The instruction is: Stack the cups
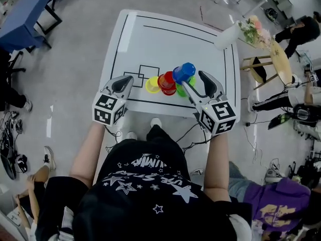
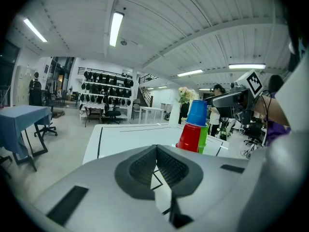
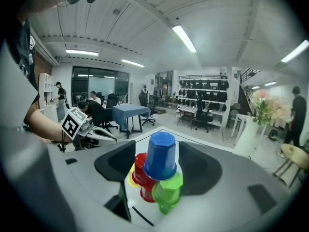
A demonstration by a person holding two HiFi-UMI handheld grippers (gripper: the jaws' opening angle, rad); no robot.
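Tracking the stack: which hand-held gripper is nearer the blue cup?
Right. The right hand-held gripper flanks the blue cup with open jaws; the left hand-held gripper sits beyond the yellow cup.

In the head view the green cup (image 1: 179, 90) shows only as slivers at 5 o'clock of the blue cup (image 1: 184, 72), covered by it and the right gripper (image 1: 193, 79), while in the right gripper view the yellow cup (image 3: 131, 176) is a thin edge at 9 o'clock of the red cup (image 3: 140, 170)
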